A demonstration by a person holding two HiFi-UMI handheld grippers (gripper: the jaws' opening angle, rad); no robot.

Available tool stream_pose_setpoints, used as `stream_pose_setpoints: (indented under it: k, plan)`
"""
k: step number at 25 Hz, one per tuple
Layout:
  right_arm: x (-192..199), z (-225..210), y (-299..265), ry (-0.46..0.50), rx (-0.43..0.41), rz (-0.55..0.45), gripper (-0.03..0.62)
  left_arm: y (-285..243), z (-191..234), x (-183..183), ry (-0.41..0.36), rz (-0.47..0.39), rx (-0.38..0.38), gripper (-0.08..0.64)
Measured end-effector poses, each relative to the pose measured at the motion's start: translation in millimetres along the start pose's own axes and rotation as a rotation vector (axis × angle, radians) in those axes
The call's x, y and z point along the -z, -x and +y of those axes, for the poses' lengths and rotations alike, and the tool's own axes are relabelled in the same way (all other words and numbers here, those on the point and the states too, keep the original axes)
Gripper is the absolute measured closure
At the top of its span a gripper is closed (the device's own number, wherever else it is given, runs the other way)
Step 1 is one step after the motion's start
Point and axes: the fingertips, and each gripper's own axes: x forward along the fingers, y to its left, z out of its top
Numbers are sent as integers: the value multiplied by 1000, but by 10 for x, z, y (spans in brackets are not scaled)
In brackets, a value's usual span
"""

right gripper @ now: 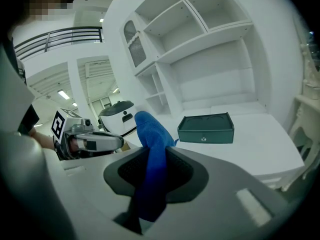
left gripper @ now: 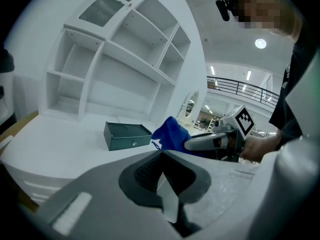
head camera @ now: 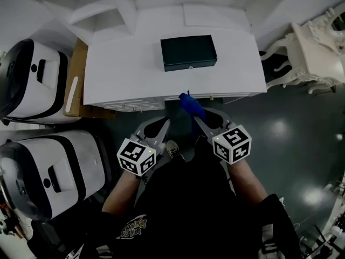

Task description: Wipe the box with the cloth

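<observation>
A dark green box (head camera: 188,53) with a small front latch lies flat on the white desk (head camera: 124,69), towards its back middle. The same box (right gripper: 206,128) shows ahead of the right gripper and, in the left gripper view, the box (left gripper: 126,135) sits ahead to the left. My right gripper (head camera: 200,120) is shut on a blue cloth (head camera: 191,104), which sticks up beyond its jaws just short of the desk's front edge. The cloth (right gripper: 150,139) fills the gap of the right gripper (right gripper: 152,159). My left gripper (head camera: 161,129) is shut with nothing in it, beside the right one and off the desk.
A white shelf unit (left gripper: 115,59) rises at the back of the desk. Two white-and-black machines (head camera: 38,80) (head camera: 48,171) stand on the left, with a wooden board (head camera: 75,80) between them and the desk. An ornate white table (head camera: 318,47) stands to the right on dark floor.
</observation>
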Motion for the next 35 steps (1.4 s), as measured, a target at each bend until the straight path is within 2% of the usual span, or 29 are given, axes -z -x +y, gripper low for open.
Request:
stream_pose_setpoints:
  k: [10,22,35]
  plan:
    - [51,297,70,-3,24,-34,476,177,-27,108,-18,12,43,560]
    - [64,418,-73,18,5,-7,476,289,111,118,7,-10,20,560]
    - [106,353,-120,18,-8,11,477,228,130,140,17,-2,9,560]
